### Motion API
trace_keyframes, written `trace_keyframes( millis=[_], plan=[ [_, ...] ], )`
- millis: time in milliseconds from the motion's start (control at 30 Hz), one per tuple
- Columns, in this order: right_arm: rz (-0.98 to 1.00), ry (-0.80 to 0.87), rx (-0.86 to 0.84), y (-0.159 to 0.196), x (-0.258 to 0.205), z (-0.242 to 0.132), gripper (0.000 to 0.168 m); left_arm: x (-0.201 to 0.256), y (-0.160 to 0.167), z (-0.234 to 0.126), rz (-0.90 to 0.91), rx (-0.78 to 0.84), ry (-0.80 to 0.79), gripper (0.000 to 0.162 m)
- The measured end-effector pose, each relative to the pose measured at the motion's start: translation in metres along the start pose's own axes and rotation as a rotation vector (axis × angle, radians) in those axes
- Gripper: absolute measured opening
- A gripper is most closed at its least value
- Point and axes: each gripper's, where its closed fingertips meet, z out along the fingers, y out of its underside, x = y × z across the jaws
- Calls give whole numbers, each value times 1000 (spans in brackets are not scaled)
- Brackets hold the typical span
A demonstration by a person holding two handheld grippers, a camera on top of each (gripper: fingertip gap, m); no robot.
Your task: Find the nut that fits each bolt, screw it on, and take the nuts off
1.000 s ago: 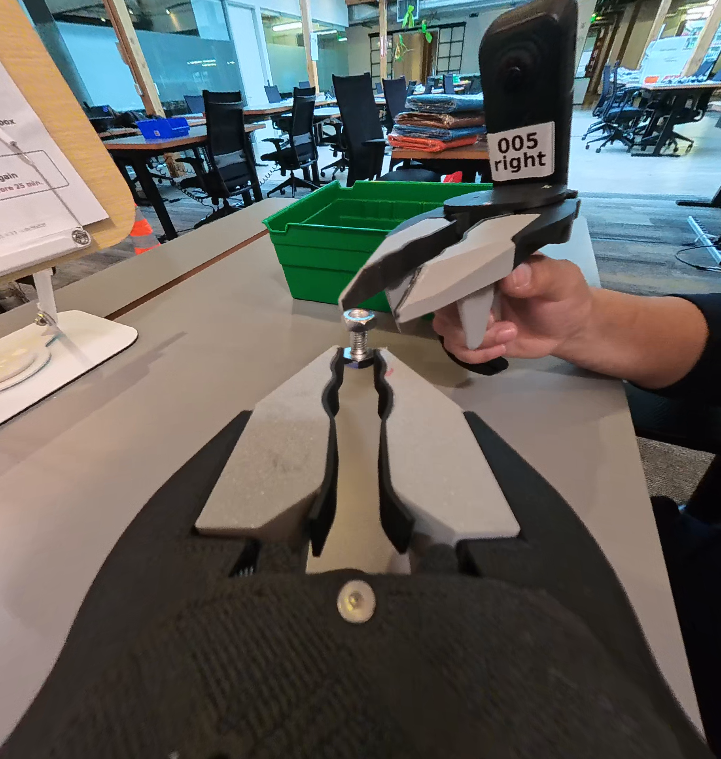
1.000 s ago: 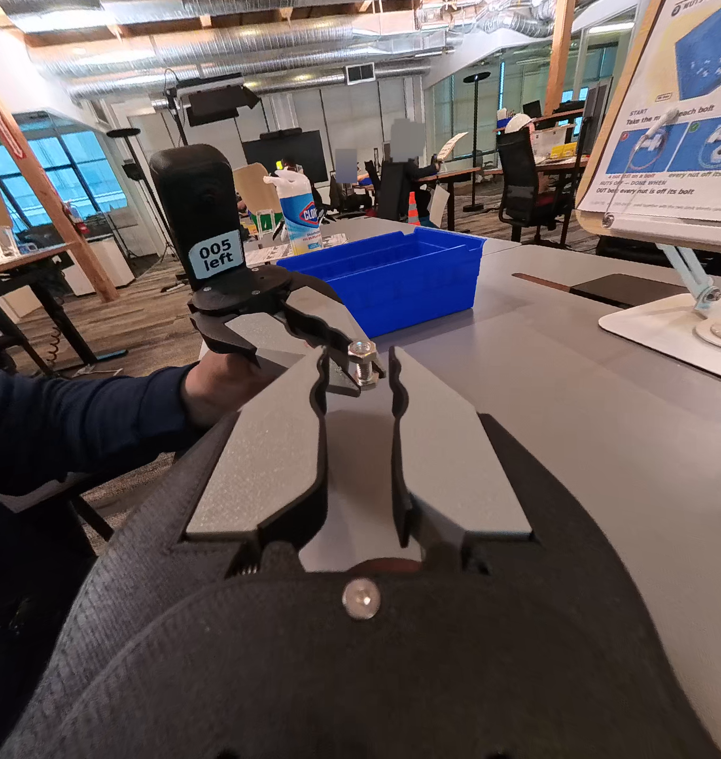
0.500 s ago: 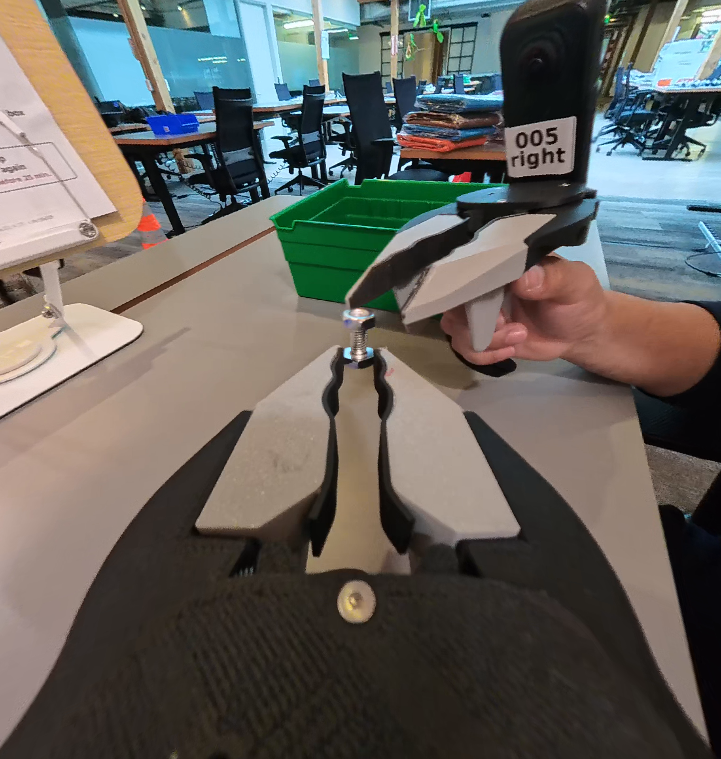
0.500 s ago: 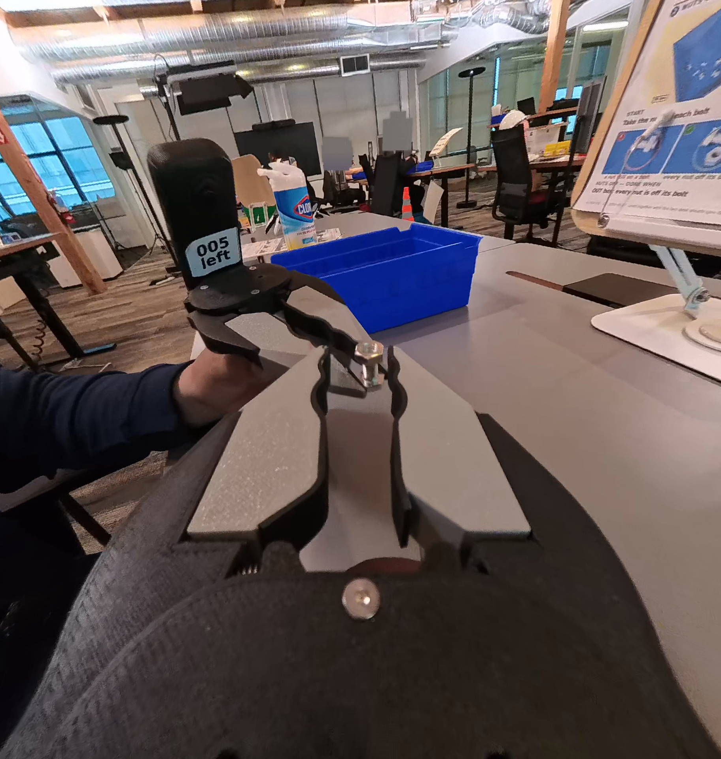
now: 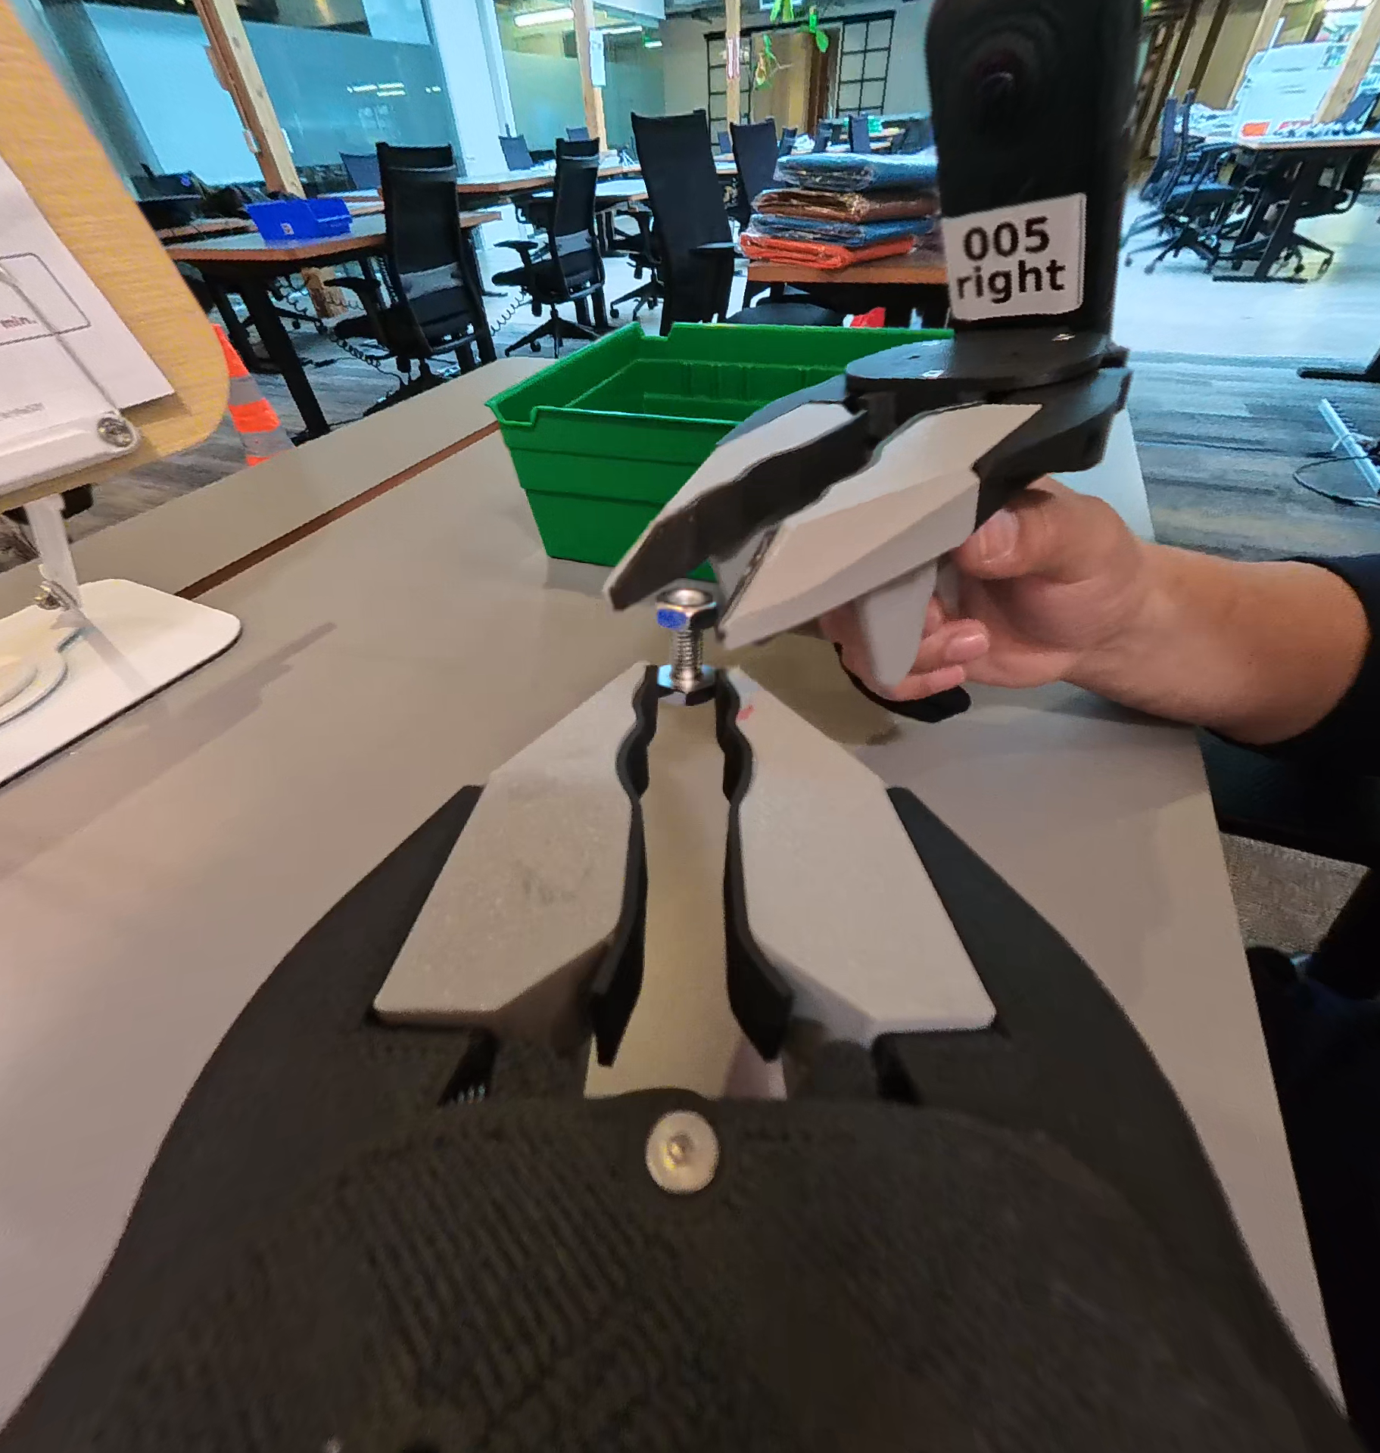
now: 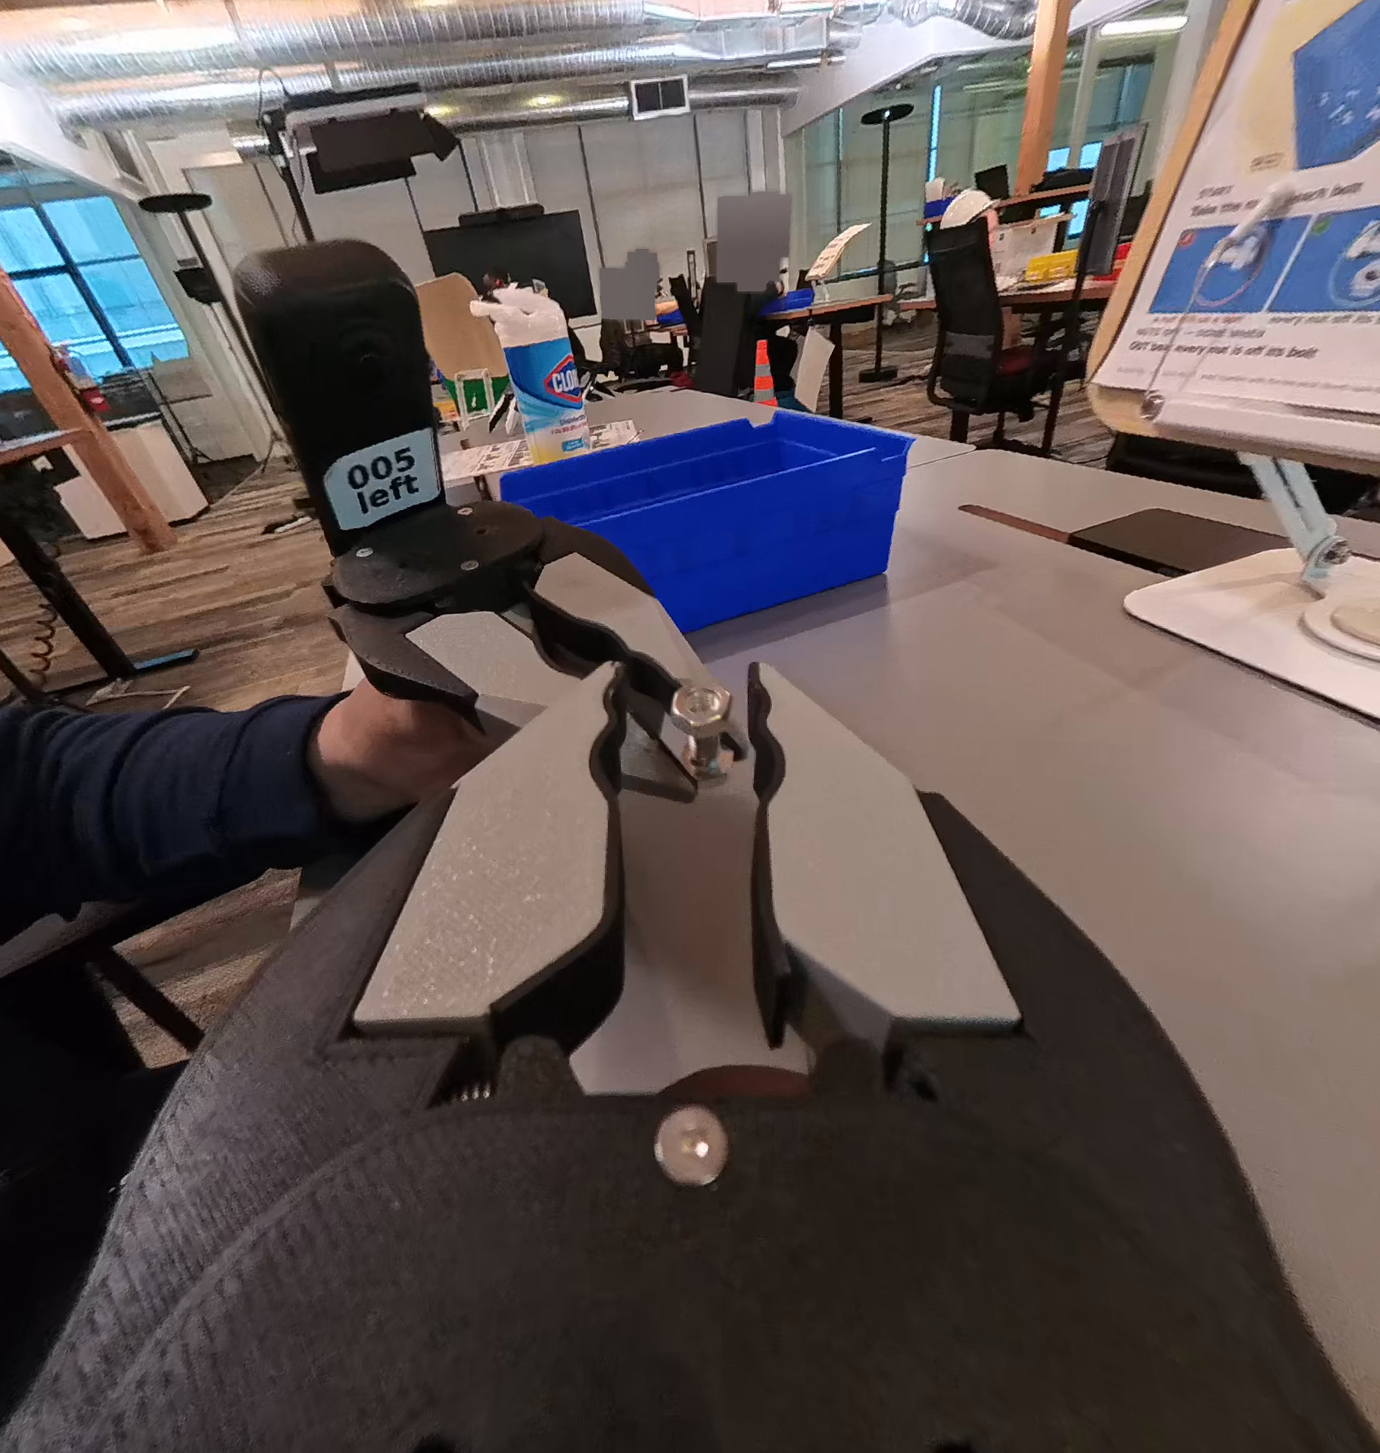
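Grey table [image 5: 372,597], green bin [image 5: 592,440], perhaps an open-plan office beyond.

Your right tool [image 5: 675,601] hangs just above the nut [image 5: 685,609], so the way down onto it is taken. The green bin [image 5: 616,472] blocks the counter [image 5: 340,708] behind; the stand base [image 5: 81,652] crowds the side beyond bare surface.

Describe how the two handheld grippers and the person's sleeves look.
Both grippers, left gripper and right gripper, have flat grey wedge fingers edged with wavy black pads on black bodies. Each carries an upright black camera post with a small label. Dark navy sleeves cover both arms. No cables show.
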Motion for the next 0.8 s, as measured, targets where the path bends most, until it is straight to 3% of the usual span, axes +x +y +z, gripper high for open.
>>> trace_keyframes(
  millis=[500,700,800],
  plan=[
    [-27,23,-34,7,3,3,13,1,1,0,5,-9,4,12],
    [-20,51,144,-28,5,-20,13,-4,4,-1,-45,-9,11,12],
    [-1,34,120,-45,-20,-34,13,-2,7,1,-40,-20,22,12]
  ],
)
